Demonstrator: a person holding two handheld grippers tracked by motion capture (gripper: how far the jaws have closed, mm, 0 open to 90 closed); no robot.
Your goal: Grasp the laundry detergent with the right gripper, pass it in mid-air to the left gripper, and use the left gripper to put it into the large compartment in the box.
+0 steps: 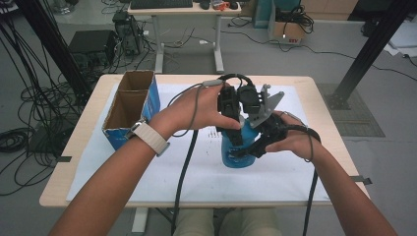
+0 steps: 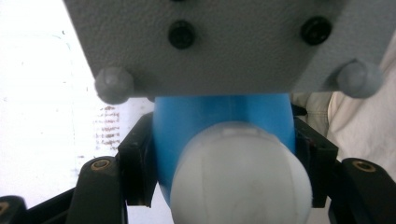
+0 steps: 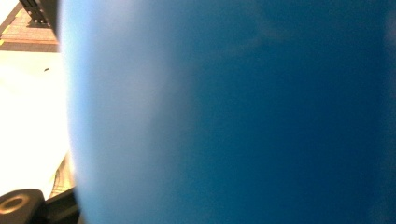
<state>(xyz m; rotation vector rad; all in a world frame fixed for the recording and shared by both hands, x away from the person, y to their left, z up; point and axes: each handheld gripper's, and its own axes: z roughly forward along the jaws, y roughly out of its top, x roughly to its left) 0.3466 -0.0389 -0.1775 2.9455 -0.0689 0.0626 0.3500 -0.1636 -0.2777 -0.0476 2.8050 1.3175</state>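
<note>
At table centre | blue bottle (image 1: pixel 239 150), white cap (image 2: pixel 240 175) | left claw (image 2: pixel 229 163) pinching it | right claw (image 1: pixel 255 142): cannot tell

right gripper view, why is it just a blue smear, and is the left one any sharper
Right gripper view: the blue bottle sits too close to focus, and the paper at left is blown out. Left gripper view: the white cap is soft, while the grey plate above is crisp. High view is evenly lit.
</note>
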